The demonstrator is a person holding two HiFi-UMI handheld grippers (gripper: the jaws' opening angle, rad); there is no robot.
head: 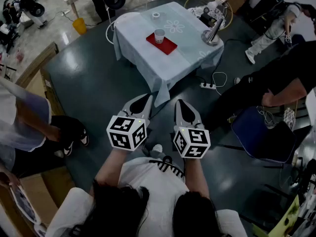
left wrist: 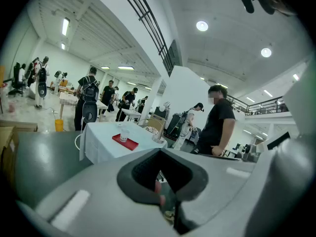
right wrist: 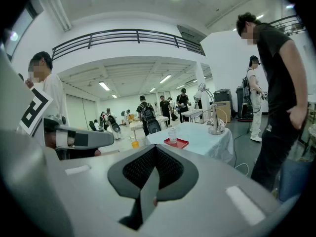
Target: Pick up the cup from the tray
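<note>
Dark hair (head: 118, 209) fills the bottom edge of the head view. Just beyond it, both bare forearms (head: 111, 166) are bent and tucked close to the chest. They carry the grey left gripper (head: 142, 101) and grey right gripper (head: 180, 105) side by side, level, tips pointing forward over the dark grey floor (head: 94, 83). Each gripper view shows its jaws pressed together with nothing between them. Well ahead stands a table draped in pale blue cloth (head: 148, 58). A flat red rectangular tray (head: 169, 47) lies on it, and the clear plastic cup (head: 159, 35) stands upright on the tray, far from both grippers.
</note>
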